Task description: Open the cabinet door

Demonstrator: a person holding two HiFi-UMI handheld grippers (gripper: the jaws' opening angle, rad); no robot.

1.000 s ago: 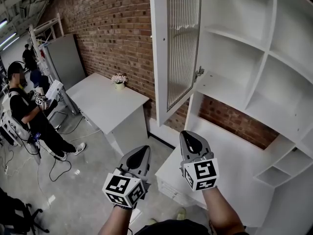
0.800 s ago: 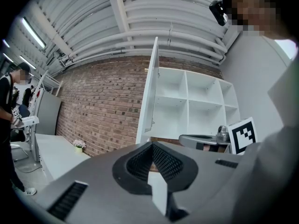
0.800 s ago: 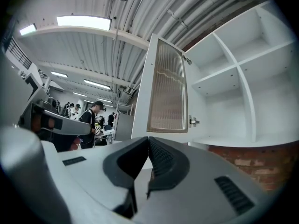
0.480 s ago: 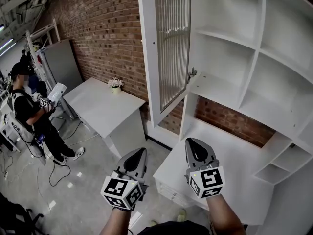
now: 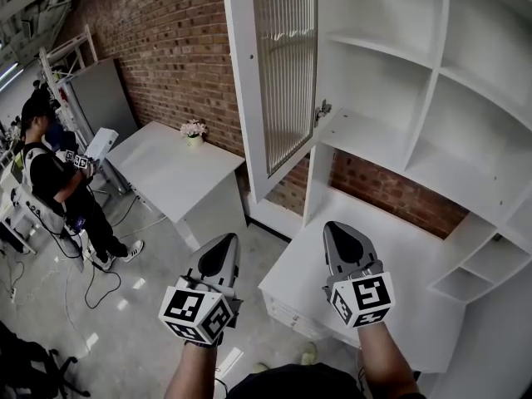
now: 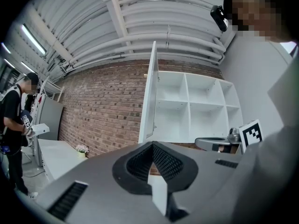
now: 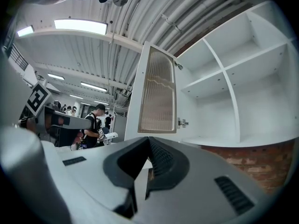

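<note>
Cabinet door (image 5: pixel 278 73): swung wide open at the upper centre of the head view, standing out from the left edge of the cabinet (image 5: pixel 391 65); white frame around a ribbed glass panel, hung on a hinge (image 5: pixel 322 109).
Cabinet: white open compartments filling the upper right; their shelves look bare.
Left gripper (image 5: pixel 226 243): lower left of centre, jaws pressed together with nothing between them, well apart from the door.
Right gripper (image 5: pixel 337 233): lower right of centre, jaws closed and empty, over the near edge of the white desk (image 5: pixel 399 281) below the cabinet.
Behind: brick wall (image 5: pixel 166 48); white table (image 5: pixel 166 173) at left centre with a small flower pot (image 5: pixel 194 131) against the wall.
Far left: a person (image 5: pixel 50 181) stands on the grey floor.
</note>
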